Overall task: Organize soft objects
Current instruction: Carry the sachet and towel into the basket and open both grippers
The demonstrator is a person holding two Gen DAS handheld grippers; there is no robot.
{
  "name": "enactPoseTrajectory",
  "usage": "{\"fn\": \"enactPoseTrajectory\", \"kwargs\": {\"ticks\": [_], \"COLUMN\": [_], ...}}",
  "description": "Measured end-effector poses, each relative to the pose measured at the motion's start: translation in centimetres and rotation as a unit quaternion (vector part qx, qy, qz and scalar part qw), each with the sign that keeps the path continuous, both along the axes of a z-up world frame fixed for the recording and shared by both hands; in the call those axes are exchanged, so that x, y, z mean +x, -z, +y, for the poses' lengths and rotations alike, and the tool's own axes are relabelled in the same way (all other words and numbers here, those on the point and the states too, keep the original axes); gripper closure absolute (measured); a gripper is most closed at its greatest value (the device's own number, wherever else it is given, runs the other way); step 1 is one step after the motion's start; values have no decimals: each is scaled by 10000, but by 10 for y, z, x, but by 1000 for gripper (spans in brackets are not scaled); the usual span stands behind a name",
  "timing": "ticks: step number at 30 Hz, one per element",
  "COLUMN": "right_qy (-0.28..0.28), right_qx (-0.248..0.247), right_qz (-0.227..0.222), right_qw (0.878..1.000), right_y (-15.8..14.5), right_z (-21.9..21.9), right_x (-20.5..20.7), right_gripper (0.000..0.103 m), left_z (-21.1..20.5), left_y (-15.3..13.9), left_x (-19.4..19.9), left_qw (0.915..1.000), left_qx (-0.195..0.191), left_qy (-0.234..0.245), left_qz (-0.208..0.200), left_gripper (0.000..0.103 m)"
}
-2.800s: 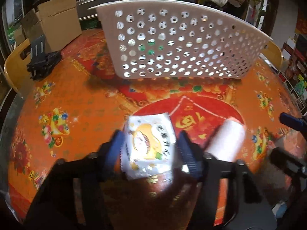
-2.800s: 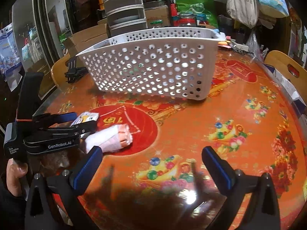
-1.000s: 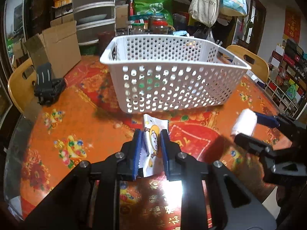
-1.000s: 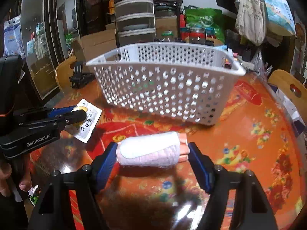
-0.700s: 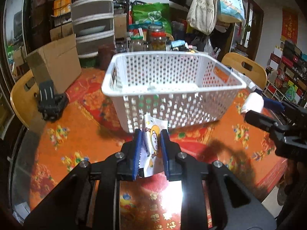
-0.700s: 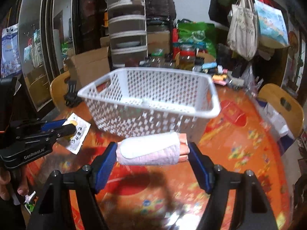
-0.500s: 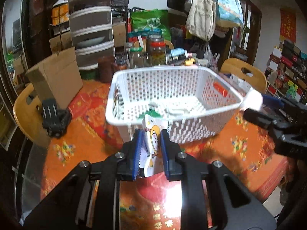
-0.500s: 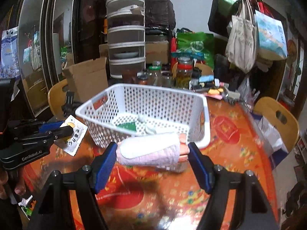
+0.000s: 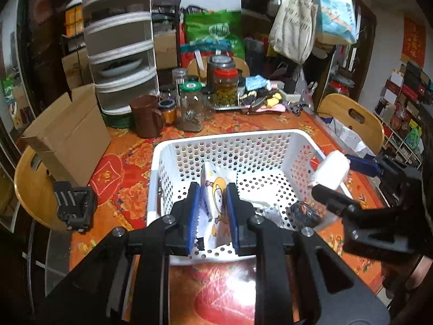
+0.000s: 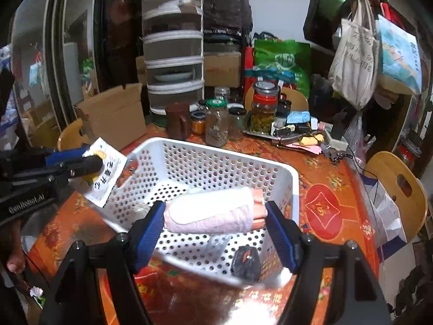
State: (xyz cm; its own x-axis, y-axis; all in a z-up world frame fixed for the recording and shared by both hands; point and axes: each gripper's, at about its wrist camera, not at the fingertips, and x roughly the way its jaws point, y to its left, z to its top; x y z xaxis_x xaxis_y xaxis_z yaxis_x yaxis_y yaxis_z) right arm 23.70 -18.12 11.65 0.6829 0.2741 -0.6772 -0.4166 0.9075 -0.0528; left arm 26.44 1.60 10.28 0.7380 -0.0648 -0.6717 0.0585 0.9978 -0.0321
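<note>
We find the left gripper [image 9: 213,211] clamped on a light, limp packet [image 9: 216,205] over the basket's [image 10: 293,178] near edge. The right gripper [image 10: 215,214] grips a soft, compressible towel roll [image 10: 211,212] endwise above it.

Cluttered room: round table [image 9: 130,168], wooden chairs [image 9: 351,113], drawer tower [image 10: 173,62].

1. "GenRobot.AI", white print, on black body of left tongs [image 10: 73,166], seen in right wrist view.
2. Chinese chars on white packet [image 10: 104,174], too blurred to read.
3. Chinese writing on hanging tote bag [image 10: 354,62]: illegible.
</note>
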Motion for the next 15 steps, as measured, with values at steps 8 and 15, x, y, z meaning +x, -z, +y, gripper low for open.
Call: {"fn": "enactPoseTrajectory", "kwargs": {"ticks": [8, 15], "right_qy": [113, 145], "right_qx": [-304, -560], "right_qz": [488, 666], "right_qw": [9983, 9961], "right_y": [41, 61], "right_z": [8, 18], "right_x": [45, 60], "right_gripper": [29, 29], "left_z": [-7, 2], "left_y": [58, 94], "left_x": [67, 88], "left_qw": [9968, 9942], "left_qx": [66, 93], "left_qy": [-183, -351], "left_qz": [771, 1011], "left_gripper": [85, 84]}}
